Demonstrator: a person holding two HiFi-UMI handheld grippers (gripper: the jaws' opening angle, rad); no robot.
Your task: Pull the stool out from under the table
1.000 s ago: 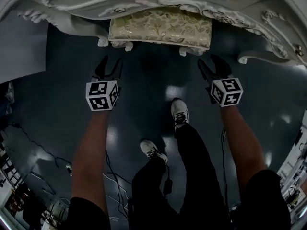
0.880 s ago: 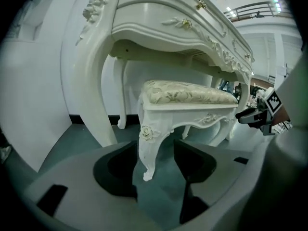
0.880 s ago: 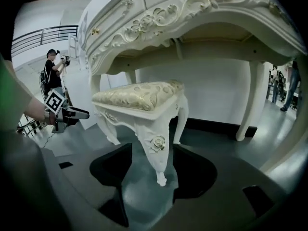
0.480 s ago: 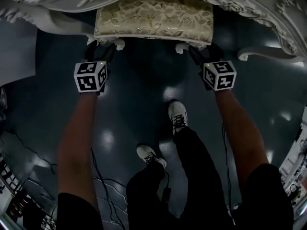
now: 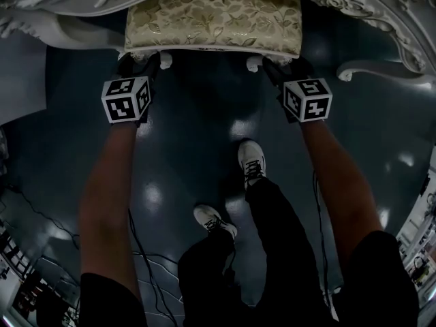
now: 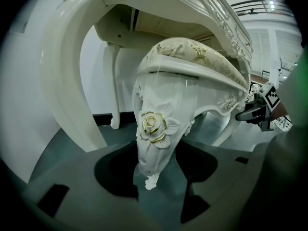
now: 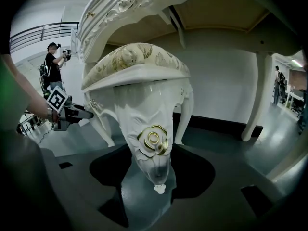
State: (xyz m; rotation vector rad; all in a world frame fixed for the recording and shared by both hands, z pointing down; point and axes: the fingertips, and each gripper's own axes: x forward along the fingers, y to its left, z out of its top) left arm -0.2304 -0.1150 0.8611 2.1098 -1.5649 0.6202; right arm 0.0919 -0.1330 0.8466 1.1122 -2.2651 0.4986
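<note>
Stool (image 5: 212, 16) is noted ahead of both grippers, its seat partly tucked under the carved white table (image 5: 361, 5). Its long axis is laid left to right across the head view, so the pull is judged to run straight back toward the person. Left gripper (image 5: 139, 61) is found at the left front leg (image 6: 156, 143) and right gripper (image 5: 286, 65) at the right front leg (image 7: 153, 148). Neither hand is nearer; each is matched to its own corner. Both pairs of jaws are seen spread wide, just eased inward a little. A leg stands between each pair but is not yet pinched, with dark gaps left on either side. Legs are recorded as glossy white, carved and tapering down to a small knob foot, with a gilt rose (image 6: 153, 125) at the knee. Seat is padded in pale gold leaf-patterned fabric with a white moulded rim. Floor (image 5: 197, 128) is dark and polished, and is judged likely to let the feet slide.
</note>
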